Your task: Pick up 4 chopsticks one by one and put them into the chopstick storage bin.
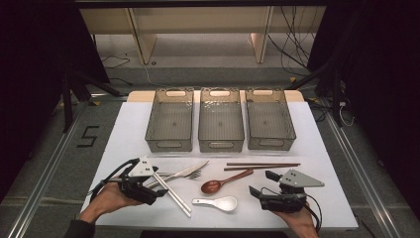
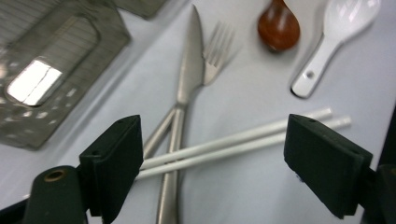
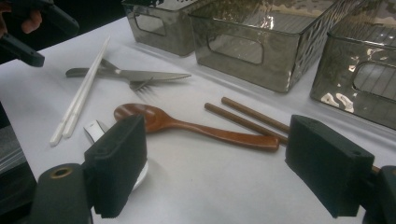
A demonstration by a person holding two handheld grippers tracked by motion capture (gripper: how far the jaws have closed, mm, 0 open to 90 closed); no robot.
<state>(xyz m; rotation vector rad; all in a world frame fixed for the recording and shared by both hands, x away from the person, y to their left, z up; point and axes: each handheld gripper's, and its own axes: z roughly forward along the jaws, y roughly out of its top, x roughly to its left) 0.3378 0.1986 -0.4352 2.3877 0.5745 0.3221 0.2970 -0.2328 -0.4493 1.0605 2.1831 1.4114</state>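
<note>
Left tongs (image 2: 212, 158) gape wide, empty, over pair of thin white plastic chopsticks (image 2: 243, 142) at lower centre; light, stiff, slippery, grip mid-length. Right tongs (image 3: 215, 163) open, empty.

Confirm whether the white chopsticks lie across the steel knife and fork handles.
Yes, the white chopsticks cross over the steel knife and fork handles.

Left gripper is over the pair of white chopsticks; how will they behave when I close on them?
The thin white chopsticks look stiff, smooth, probably slippery. They lie across the metal knife handle, so may pivot or roll. The left gripper could catch just one.
</note>
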